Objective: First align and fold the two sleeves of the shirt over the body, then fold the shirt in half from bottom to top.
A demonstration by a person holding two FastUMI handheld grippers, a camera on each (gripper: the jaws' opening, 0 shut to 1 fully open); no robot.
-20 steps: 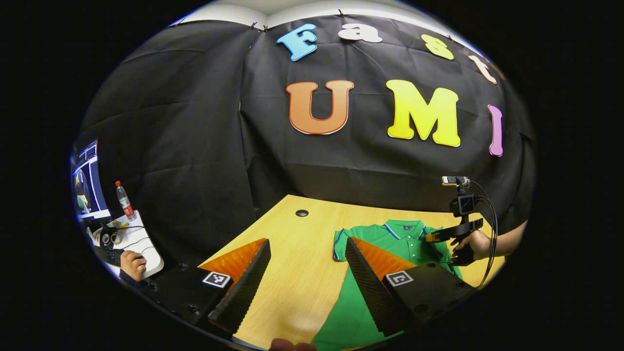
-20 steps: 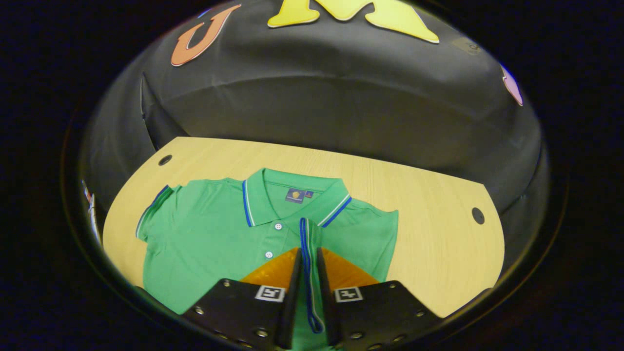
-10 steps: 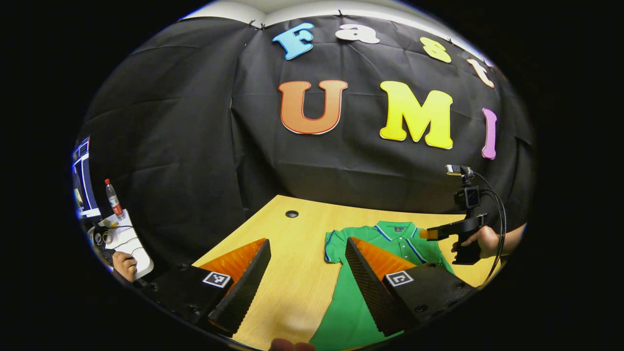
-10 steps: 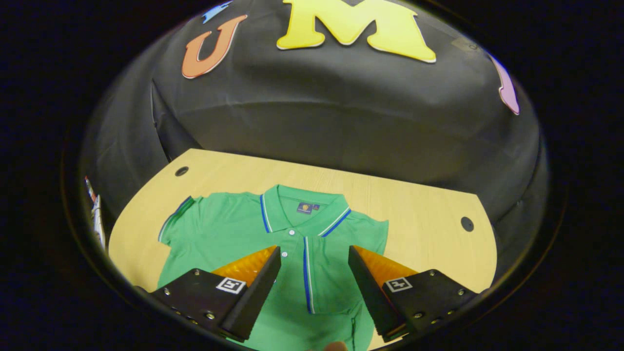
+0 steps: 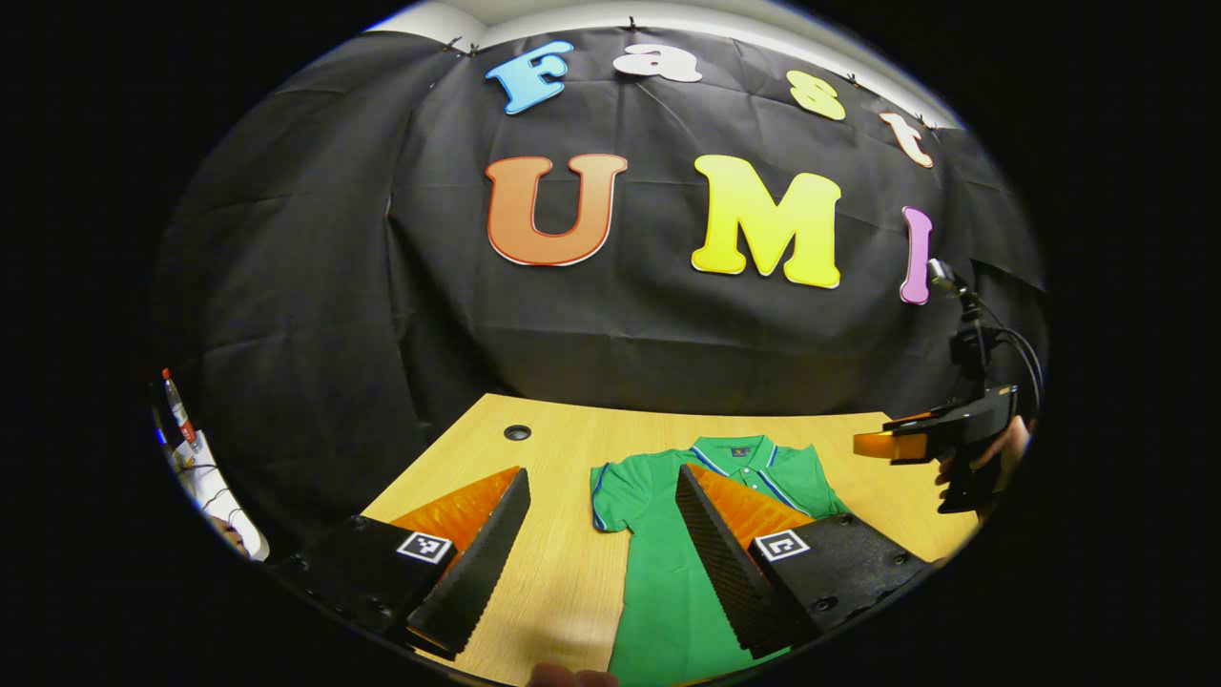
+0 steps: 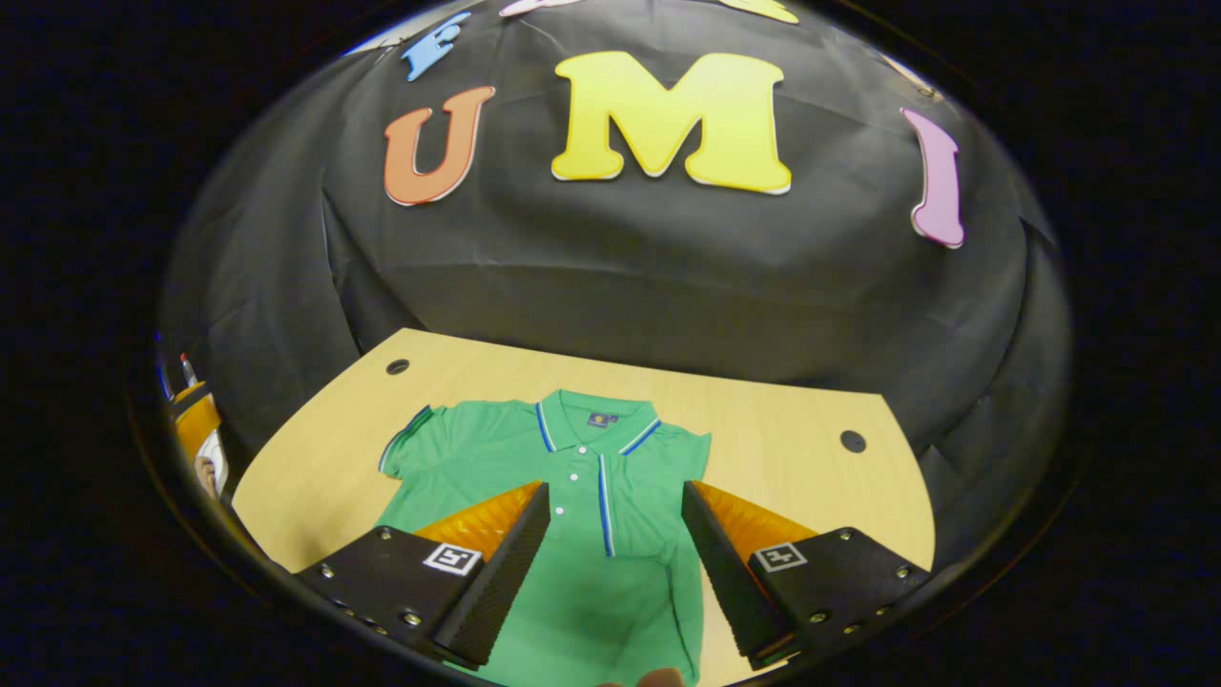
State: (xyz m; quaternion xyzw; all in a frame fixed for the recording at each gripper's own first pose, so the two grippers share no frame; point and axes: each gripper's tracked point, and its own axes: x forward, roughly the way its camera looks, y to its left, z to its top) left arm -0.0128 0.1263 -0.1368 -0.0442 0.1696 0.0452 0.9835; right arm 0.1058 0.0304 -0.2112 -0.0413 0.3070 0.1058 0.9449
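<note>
A green polo shirt point(image 6: 477, 448) with blue-and-white trim lies face up on the wooden table point(image 6: 792, 429), collar point(image 6: 596, 423) toward the wall. One sleeve is folded over the body, its striped cuff edge point(image 6: 603, 506) running down beside the buttons. The other sleeve point(image 6: 408, 441) lies spread out flat. My right gripper point(image 6: 615, 489) hovers open above the shirt's chest, holding nothing. My left gripper point(image 5: 601, 471) is open over the table edge beside the shirt point(image 5: 658, 572), near the spread sleeve point(image 5: 610, 487). In the left gripper view the right gripper point(image 5: 882, 445) hangs in the air at the right, held by a hand point(image 5: 997, 458).
The table has round cable holes point(image 6: 398, 366) point(image 6: 852, 441) near its back corners. Black cloth wall stands right behind it. A bottle point(image 5: 175, 401) and a white side desk point(image 5: 205, 477) sit far left. Bare wood lies on both sides of the shirt.
My right gripper opened and let go of the folded sleeve's cuff, then rose and drew back from the shirt. The left gripper stayed open and swung its view to the left.
</note>
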